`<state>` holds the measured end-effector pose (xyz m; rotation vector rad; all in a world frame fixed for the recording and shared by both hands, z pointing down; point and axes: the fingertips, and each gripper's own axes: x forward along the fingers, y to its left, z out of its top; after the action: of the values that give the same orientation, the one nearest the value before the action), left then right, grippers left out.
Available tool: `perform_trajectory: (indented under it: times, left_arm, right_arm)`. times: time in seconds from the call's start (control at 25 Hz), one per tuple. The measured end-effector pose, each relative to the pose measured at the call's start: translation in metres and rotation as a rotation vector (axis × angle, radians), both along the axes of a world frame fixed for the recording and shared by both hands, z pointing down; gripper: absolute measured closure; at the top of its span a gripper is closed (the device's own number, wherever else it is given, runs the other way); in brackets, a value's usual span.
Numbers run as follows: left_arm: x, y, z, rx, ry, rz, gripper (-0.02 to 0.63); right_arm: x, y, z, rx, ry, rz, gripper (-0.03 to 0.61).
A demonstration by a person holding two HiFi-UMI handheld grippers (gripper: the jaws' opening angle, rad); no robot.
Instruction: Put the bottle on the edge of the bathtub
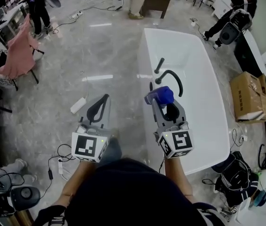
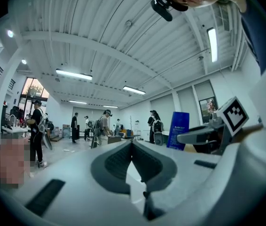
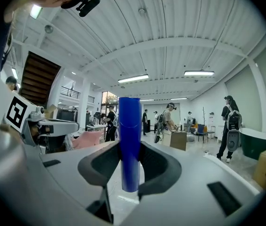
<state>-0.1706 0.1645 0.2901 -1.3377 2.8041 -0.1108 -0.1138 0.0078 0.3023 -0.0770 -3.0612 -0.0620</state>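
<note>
Right gripper (image 3: 129,161) clamped on blue bottle (image 3: 129,135), aloft by bathtub (image 1: 216,102) rim | left gripper (image 2: 132,147) jaws together, empty | step: we carry bottle | next: we lower it onto the flat edge, then unclamp.

Bright ceiling strip lights (image 3: 133,78) — glare on floor (image 1: 97,77), fisheye-warped edges.

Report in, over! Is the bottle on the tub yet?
Left gripper shut, empty. Right gripper clamps blue bottle, above bathtub rim, not down yet. Black faucet close ahead.
</note>
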Motion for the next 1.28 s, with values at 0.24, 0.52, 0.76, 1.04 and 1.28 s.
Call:
perform_trajectory:
  times: [0.24,0.52,0.76,1.04,1.28]
  left_arm:
    - [-0.066,-0.009,-0.003,0.003,0.015,0.061,0.612]
    - [-0.112,-0.013,0.003,-0.004,0.009,0.159,0.612]
    - [-0.129,-0.062,0.010,-0.025,0.005,0.177,0.612]
    - [-0.134,-0.095,0.007,-0.025,0.030,0.197,0.612]
    - [-0.139,-0.123,0.003,-0.027,0.031,0.237,0.612]
  right_arm:
    - [-0.058,-0.005,-0.001,-0.003,-0.008,0.063,0.433]
    - [-0.092,0.000,0.005,0.001,-0.019,0.158,0.433]
    - [-0.106,-0.046,0.006,-0.015,-0.011,0.170,0.433]
    - [-0.119,-0.072,0.005,-0.006,-0.007,0.155,0.433]
    - [-0.124,-0.090,0.001,0.006,-0.020,0.168,0.433]
